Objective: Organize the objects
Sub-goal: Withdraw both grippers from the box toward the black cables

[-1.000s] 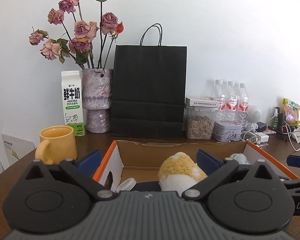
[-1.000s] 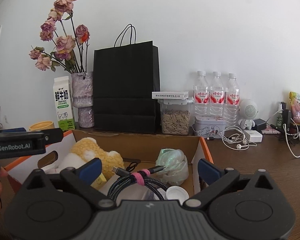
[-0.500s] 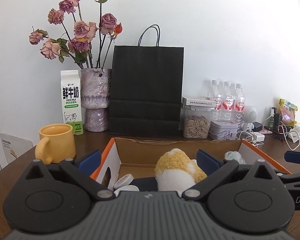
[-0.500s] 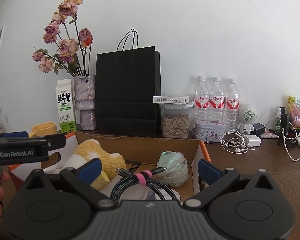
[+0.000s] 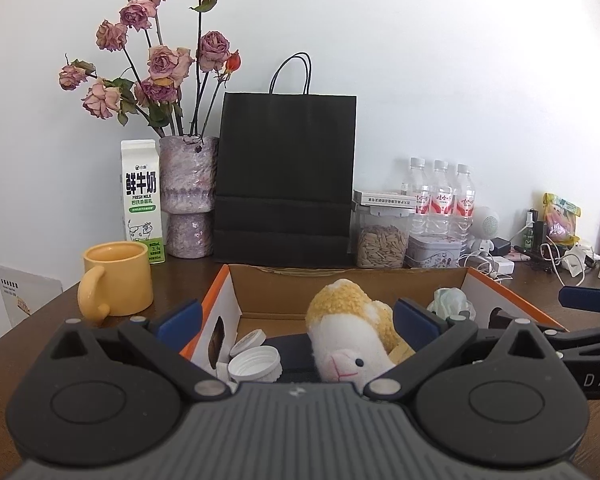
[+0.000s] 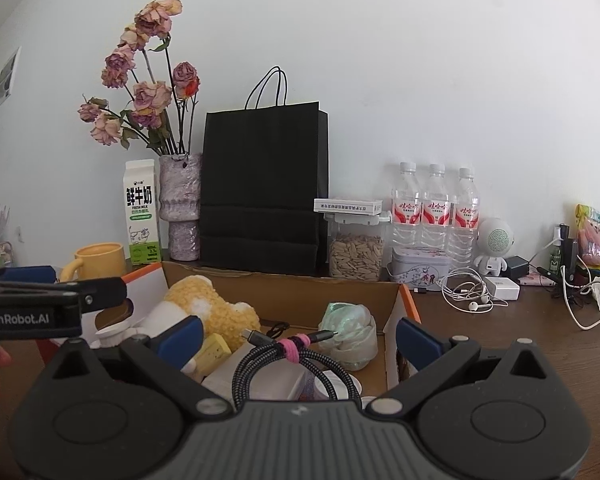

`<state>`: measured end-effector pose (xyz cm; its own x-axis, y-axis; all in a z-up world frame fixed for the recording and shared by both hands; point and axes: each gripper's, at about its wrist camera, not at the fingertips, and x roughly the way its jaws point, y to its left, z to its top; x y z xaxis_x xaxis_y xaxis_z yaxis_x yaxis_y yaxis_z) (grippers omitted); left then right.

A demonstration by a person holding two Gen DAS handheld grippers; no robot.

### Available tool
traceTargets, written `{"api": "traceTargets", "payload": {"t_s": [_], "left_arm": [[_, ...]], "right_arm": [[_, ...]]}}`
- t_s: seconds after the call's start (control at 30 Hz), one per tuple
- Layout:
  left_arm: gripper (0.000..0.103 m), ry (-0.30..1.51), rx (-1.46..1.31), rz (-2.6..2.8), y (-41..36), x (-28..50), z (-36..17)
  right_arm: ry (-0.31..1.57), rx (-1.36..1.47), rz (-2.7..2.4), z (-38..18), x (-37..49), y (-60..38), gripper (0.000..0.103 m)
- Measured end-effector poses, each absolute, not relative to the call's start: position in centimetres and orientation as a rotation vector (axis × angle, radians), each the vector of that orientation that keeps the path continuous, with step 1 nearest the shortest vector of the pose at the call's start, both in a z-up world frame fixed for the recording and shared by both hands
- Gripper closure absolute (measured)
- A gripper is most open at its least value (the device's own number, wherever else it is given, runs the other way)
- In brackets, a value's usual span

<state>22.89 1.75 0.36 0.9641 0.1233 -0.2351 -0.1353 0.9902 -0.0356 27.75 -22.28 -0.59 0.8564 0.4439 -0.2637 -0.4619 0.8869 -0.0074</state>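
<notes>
Left hand-held gripper point(image 5: 298, 316) raised; plush lamb point(image 5: 350, 330) between open fingers.

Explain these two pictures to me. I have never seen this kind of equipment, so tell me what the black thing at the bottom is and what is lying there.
There is no robot here. A person holds a two-finger tool in each hand, and a camera on each looks forward along its blue fingers. One picture is from the left tool, the other from the right tool. Each also catches the other tool at its edge.

Both tools stand open and hold nothing. They hover at an open cardboard box on a brown table. In the box lie a plush toy, a braided cable, a white cap and a crumpled pale bag.

Outside it stand a yellow mug, a milk carton and a black paper bag.
</notes>
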Motion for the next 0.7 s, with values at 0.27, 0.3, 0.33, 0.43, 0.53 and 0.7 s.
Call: {"api": "traceTargets", "payload": {"t_s": [0.27,0.3,0.33,0.43,0.53,0.7], "left_arm": [[0.0,0.244,-0.044,0.154,1.7,20.9,-0.2],[0.0,0.246,-0.045,0.156,1.7,20.6,-0.3],[0.0,0.249,-0.048,0.157,1.8,20.3,-0.3],[0.0,0.264,-0.053,0.161,1.8,19.5,-0.4],[0.0,0.29,-0.056,0.15,1.7,18.8,-0.6],[0.0,0.391,-0.042,0.079,1.0,18.1,-1.6]], "right_arm": [[0.252,-0.113,0.461,-1.3,25.4,-22.9,0.0],[0.253,-0.117,0.457,-1.4,25.1,-23.0,0.0],[0.255,-0.121,0.455,-1.5,24.8,-23.1,0.0],[0.263,-0.126,0.449,-1.7,24.0,-23.5,0.0],[0.285,-0.129,0.449,-1.9,23.1,-24.1,0.0],[0.369,-0.175,0.467,-2.9,22.0,-24.6,0.01]]}}
